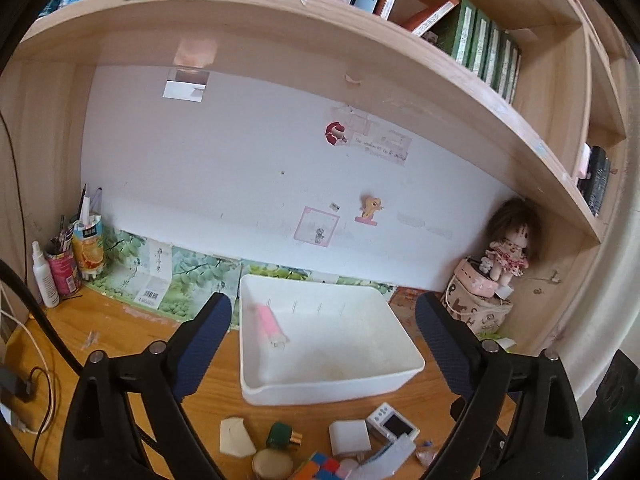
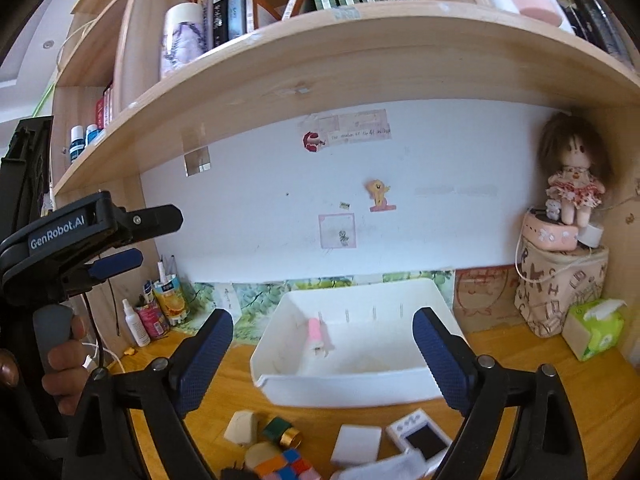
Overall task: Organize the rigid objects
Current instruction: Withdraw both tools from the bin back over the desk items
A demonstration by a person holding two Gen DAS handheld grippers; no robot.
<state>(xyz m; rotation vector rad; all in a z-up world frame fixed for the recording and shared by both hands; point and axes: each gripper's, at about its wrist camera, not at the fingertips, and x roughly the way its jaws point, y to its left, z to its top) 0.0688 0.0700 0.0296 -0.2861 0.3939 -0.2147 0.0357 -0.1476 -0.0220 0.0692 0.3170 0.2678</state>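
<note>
A white bin (image 1: 332, 394) (image 2: 352, 390) stands on the wooden desk against the wall, with a pink tube (image 1: 269, 324) (image 2: 315, 334) lying inside at its left. In front of it lie a green bottle with a gold cap (image 1: 282, 434) (image 2: 277, 429), a colour cube (image 1: 320, 466) (image 2: 286, 464), a small white camera (image 1: 394, 426) (image 2: 420, 438), a white square pad (image 1: 350, 436) (image 2: 358, 442) and a pale wedge (image 1: 234, 436). My left gripper (image 1: 324, 305) (image 2: 158, 238) and right gripper (image 2: 324, 319) hover above the desk's near side, both open and holding nothing.
A spray bottle (image 2: 136, 326) and pen cups (image 1: 86, 248) stand at the back left, near cables (image 1: 36, 384). A doll (image 2: 572, 176) sits on a patterned bag (image 2: 560, 292) at the back right, beside a green tissue pack (image 2: 594, 328). A bookshelf (image 1: 280, 12) hangs overhead.
</note>
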